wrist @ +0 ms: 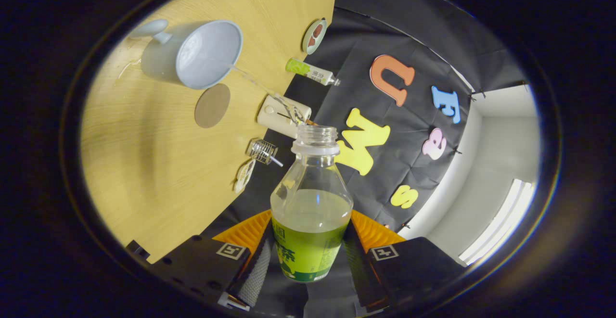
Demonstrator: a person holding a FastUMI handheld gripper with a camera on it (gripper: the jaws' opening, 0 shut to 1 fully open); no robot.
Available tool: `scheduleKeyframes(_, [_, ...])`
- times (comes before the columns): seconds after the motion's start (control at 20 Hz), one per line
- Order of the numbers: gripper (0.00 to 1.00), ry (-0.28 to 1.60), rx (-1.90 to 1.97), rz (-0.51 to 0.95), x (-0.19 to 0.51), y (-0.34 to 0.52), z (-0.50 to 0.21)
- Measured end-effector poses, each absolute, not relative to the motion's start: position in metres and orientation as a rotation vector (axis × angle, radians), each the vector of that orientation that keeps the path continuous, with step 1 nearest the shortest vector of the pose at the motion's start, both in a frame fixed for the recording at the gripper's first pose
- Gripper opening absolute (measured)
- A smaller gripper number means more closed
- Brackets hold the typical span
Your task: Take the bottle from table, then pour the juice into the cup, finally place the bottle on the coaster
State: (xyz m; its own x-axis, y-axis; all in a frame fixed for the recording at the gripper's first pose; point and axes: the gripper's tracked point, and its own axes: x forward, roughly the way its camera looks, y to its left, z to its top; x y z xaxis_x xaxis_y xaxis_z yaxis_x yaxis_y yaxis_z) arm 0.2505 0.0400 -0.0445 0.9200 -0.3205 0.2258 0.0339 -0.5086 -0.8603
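One bottle sits clamped between the gripper fingers. There is one cup, one coaster and one tube.

Uncapped bottle, half-full of juice, clamped between fingers, pouring into cup; round coaster just beside cup.

The lower part of the clear plastic bottle with the green label was covered on both sides by the fingers of the claw, and its base was hidden between them. The contents of the small round dish at the far edge of the pale wooden table were too small to be identified. The small wire-coiled object could not be made out.
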Motion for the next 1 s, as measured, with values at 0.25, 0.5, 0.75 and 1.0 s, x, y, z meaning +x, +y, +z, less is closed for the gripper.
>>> scheduleKeyframes(0.25, [0.79, 0.193, -2.108, -0.434, 0.246, 0.047, -0.044])
scheduleKeyframes(0.5, [0.79, 0.198, -2.146, -0.456, 0.246, 0.049, -0.038])
scheduleKeyframes(0.75, [0.79, 0.195, -2.214, -0.479, 0.242, 0.054, -0.032])
scheduleKeyframes(1.0, [0.79, 0.197, -2.258, -0.479, 0.241, 0.054, -0.033])
